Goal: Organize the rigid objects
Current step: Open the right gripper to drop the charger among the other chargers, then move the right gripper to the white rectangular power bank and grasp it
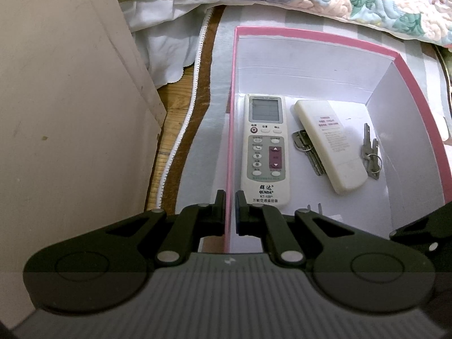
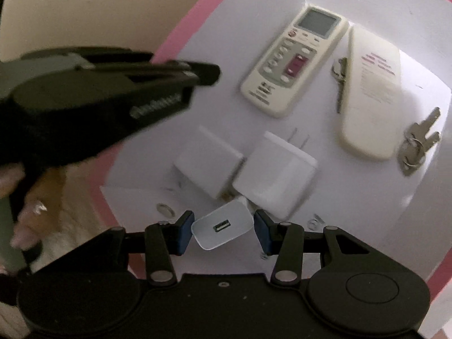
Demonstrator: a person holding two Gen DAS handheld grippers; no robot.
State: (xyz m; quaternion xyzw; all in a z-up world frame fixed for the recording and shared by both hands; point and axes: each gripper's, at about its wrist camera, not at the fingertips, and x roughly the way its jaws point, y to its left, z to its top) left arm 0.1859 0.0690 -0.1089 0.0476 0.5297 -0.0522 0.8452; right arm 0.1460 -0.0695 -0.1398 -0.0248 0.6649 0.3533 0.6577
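The left gripper (image 1: 230,197) pinches the pink box (image 1: 310,35) wall. The right gripper (image 2: 223,230), jaws wide, straddles a white charger (image 2: 222,228).

Remote control (image 1: 265,152) bottom: "QUNDA", "KT-109+", Chinese characters; second remote's (image 1: 330,144) label unreadable.

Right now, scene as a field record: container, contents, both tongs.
container: pink box, white inside
remotes: QUNDA remote face up; second remote face down
keys: key set partly under second remote; key ring at its other side
chargers: two white chargers on box floor
left tongs: clamped on box wall
right tongs: open, small USB charger between fingers, tilted, untouched
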